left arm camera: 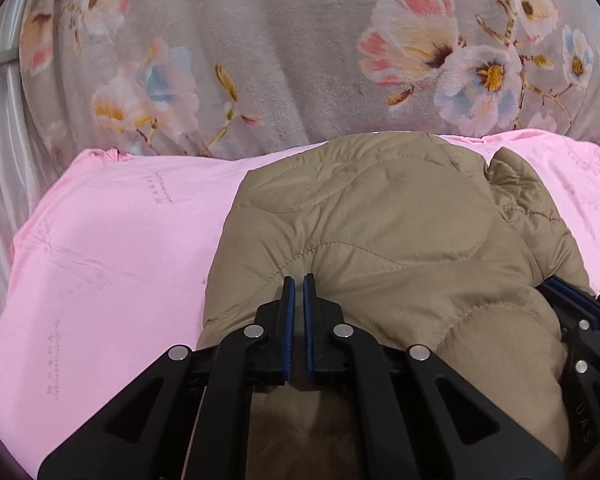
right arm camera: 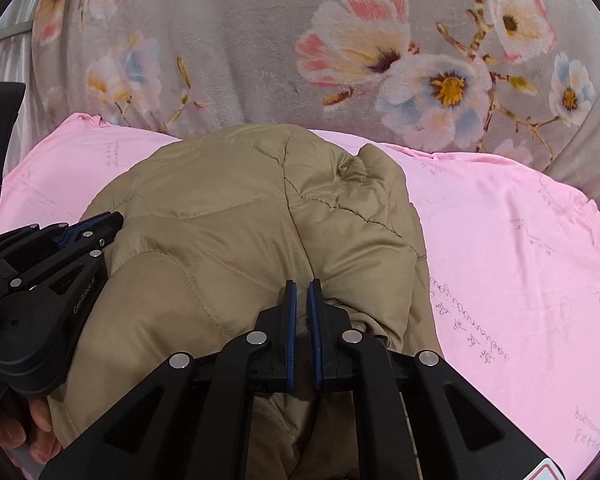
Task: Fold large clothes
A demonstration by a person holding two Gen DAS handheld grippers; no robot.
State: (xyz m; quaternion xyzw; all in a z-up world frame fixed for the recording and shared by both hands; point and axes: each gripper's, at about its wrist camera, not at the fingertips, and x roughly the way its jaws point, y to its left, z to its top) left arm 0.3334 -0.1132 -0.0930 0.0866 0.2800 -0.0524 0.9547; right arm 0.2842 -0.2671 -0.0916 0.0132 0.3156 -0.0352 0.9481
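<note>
A tan quilted jacket (left arm camera: pixel 380 232) lies bunched on a pink sheet (left arm camera: pixel 112 240); it also shows in the right wrist view (right arm camera: pixel 240 220). My left gripper (left arm camera: pixel 299 280) is shut on a fold of the jacket at its near edge. My right gripper (right arm camera: pixel 302 286) is shut on another fold of the jacket, further right. The right gripper shows at the right edge of the left wrist view (left arm camera: pixel 572 296), the left gripper at the left of the right wrist view (right arm camera: pixel 100 224). The jacket's near part is hidden under the grippers.
A grey floral fleece blanket (left arm camera: pixel 280 48) lies along the far side of the pink sheet (right arm camera: pixel 520 260). A white curtain (left arm camera: pixel 0 168) hangs at the left. The person's hand (right arm camera: pixel 24 428) holds the left gripper's handle.
</note>
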